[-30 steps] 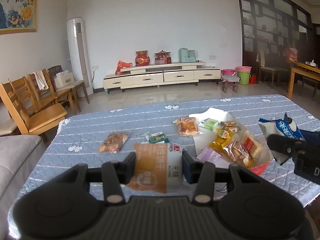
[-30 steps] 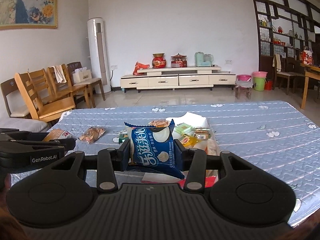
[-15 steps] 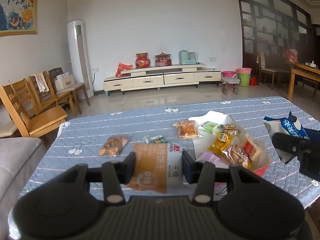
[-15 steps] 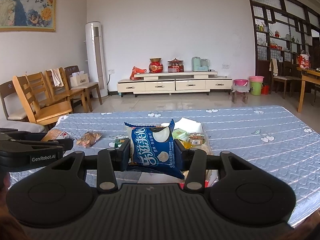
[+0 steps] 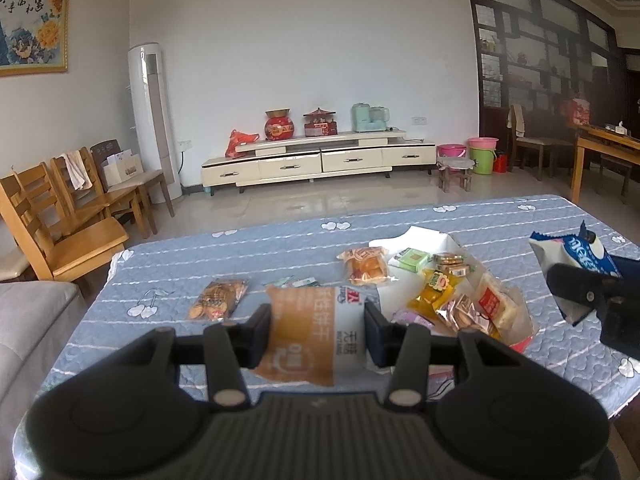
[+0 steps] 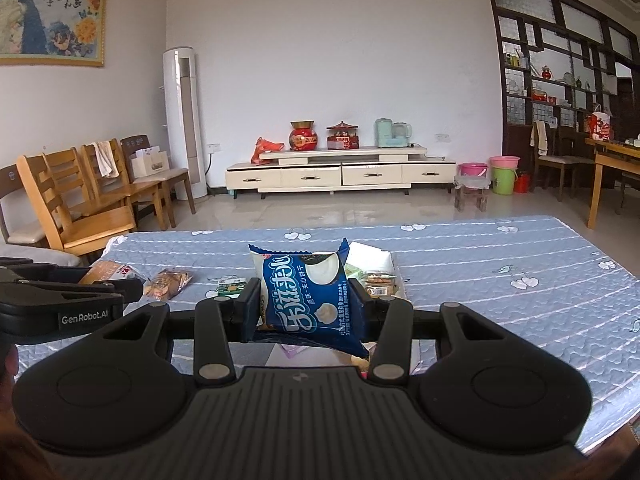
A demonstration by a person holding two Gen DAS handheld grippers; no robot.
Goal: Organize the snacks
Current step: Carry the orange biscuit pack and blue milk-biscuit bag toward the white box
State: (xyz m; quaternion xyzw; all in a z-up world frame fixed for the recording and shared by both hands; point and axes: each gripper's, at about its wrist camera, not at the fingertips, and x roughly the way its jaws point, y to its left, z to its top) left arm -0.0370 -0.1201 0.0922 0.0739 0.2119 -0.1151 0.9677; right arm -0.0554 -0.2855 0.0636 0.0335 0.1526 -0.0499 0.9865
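A table under a blue quilted cover [image 5: 248, 248] carries the snacks. Toward its right half lies a white tray [image 5: 424, 238] crowded with small packets, among them a green one [image 5: 414, 258] and a yellow one [image 5: 434, 292]. Just left of the tray rests a clear pack of orange cakes [image 5: 366, 266], and nearer the left edge a clear pack of brown biscuits [image 5: 218, 298]. The left gripper [image 5: 318, 330] is clamped on an orange-and-white biscuit packet [image 5: 308, 334], held above the near edge. The right gripper [image 6: 304, 308] is closed on a blue-and-white cookie packet [image 6: 306, 296], held above the near side of the table in front of the tray.
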